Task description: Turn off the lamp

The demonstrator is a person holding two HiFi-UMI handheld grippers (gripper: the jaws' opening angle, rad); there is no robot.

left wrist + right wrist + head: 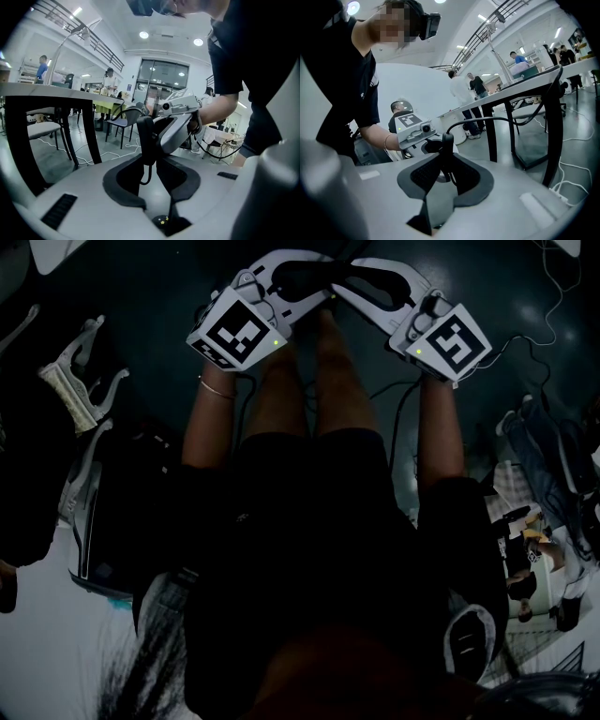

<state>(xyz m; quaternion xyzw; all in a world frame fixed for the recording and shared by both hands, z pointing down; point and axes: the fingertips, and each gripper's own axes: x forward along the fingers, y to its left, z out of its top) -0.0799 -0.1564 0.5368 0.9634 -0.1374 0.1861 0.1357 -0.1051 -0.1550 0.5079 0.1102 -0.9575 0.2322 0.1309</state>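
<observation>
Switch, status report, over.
Left gripper and right gripper both clamped on switch. Lamp in background, lit or not unclear. Nothing blocking.

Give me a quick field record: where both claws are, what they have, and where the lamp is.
left gripper: claw closed on the cord switch
right gripper: claw closed on the same switch, tip to tip with the left gripper
cable: arcs from the switch up to the table edge
lamp: thin arm upright on the table, away from both grippers; lit or not, cannot tell
status: switch in both claws, no sign yet that it has been pressed
</observation>
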